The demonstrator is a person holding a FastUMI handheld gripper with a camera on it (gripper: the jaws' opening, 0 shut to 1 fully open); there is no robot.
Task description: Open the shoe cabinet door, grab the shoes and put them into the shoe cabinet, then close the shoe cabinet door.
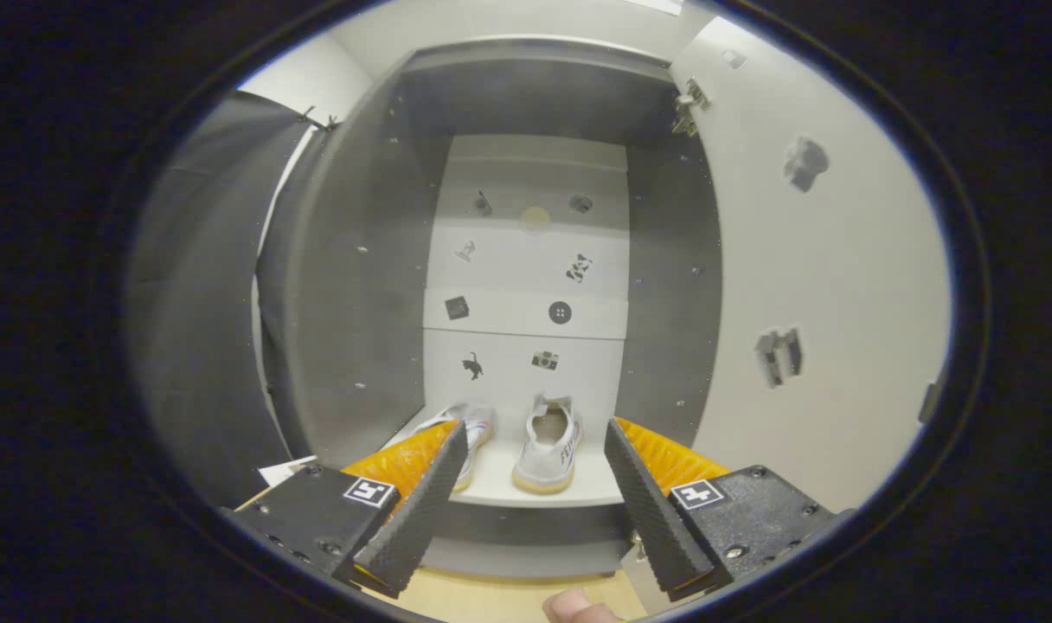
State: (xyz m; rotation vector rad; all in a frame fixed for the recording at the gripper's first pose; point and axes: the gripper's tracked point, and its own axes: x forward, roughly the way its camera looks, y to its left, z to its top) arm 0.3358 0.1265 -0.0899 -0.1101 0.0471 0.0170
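Note:
The shoe cabinet (353,285) stands open in front of me, its white door (820,285) swung out to the right. Two pale shoes rest on the cabinet's bottom shelf (500,484). The right shoe (550,450) stands heel toward me, just beyond and between my fingers. The left shoe (472,433) lies partly hidden behind my left finger (422,502). My gripper (535,441) is open and holds nothing, a little outside the cabinet's front edge.
The cabinet's white back panel (526,285) carries several small stickers, and dark side walls close it in. Door hinges (689,108) sit at the upper right. A fingertip (578,608) shows below the gripper over the wooden floor (500,597). A paper slip (285,470) lies at the left.

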